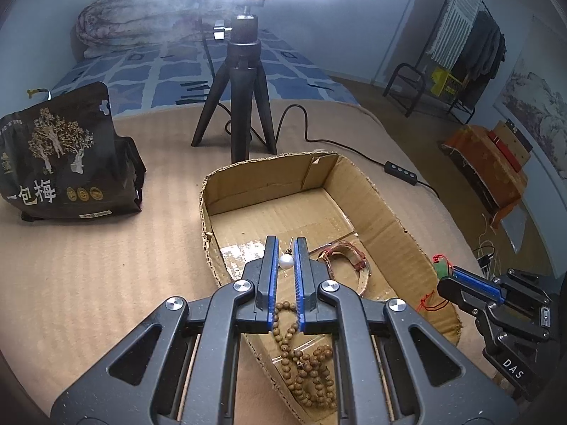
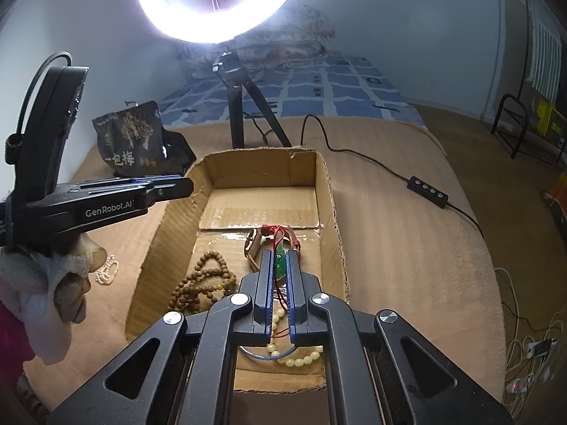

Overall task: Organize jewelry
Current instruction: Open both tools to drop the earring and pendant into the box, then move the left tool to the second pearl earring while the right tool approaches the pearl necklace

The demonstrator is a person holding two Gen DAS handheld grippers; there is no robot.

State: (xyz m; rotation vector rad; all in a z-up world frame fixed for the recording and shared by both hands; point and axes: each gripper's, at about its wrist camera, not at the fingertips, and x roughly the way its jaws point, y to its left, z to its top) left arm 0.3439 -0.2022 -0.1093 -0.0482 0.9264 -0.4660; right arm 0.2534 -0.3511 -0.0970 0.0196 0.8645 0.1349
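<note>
An open cardboard box (image 1: 400, 226) (image 2: 329, 191) sits on the tan bed cover. My left gripper (image 1: 285, 244) is shut on a white pearl pin (image 1: 286, 260) above the box's near left part. My right gripper (image 2: 276, 256) is shut on a green pendant (image 2: 280, 265) with a red cord (image 2: 274, 235), held over the box; it also shows in the left wrist view (image 1: 460, 278). Inside lie a wooden bead string (image 1: 312, 368) (image 2: 202, 283), a watch with a tan strap (image 1: 349, 255) (image 2: 253, 248) and a cream bead bracelet (image 2: 297, 359).
A small pearl strand (image 2: 108, 271) lies on the cover left of the box. A black snack bag (image 1: 67, 163) stands at left. A black tripod (image 1: 241, 106) with a ring light stands behind the box. A cable with an inline switch (image 1: 400, 173) runs at right.
</note>
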